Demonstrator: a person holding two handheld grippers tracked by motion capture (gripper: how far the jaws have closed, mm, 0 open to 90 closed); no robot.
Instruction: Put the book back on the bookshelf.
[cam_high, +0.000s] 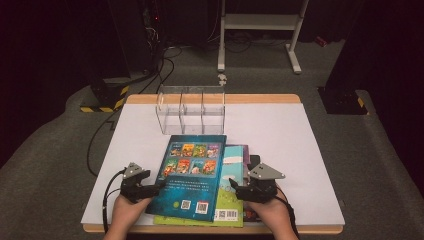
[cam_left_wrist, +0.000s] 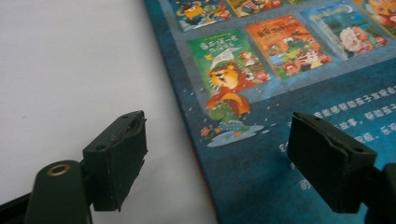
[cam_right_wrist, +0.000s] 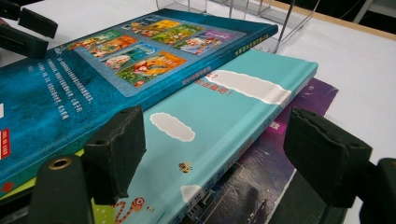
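Note:
A dark blue picture book (cam_high: 192, 170) lies topmost on a small pile, back cover up. Under it a turquoise book (cam_high: 235, 159) juts out to the right, and a purple book (cam_high: 253, 161) lies lowest. My left gripper (cam_high: 156, 188) is open at the blue book's left edge; in the left gripper view its jaws (cam_left_wrist: 215, 123) straddle that edge of the blue book (cam_left_wrist: 289, 70), one over bare table. My right gripper (cam_high: 233, 188) is open at the pile's right side; its jaws (cam_right_wrist: 215, 119) hover wide over the turquoise book (cam_right_wrist: 224, 112), with the purple book (cam_right_wrist: 303, 98) beyond.
A clear acrylic divider rack (cam_high: 192, 110) stands behind the pile at the back of the white table (cam_high: 280, 135). The table's wooden front edge (cam_high: 300, 229) runs just behind my hands. Dark floor, cables and a white stand lie past the table.

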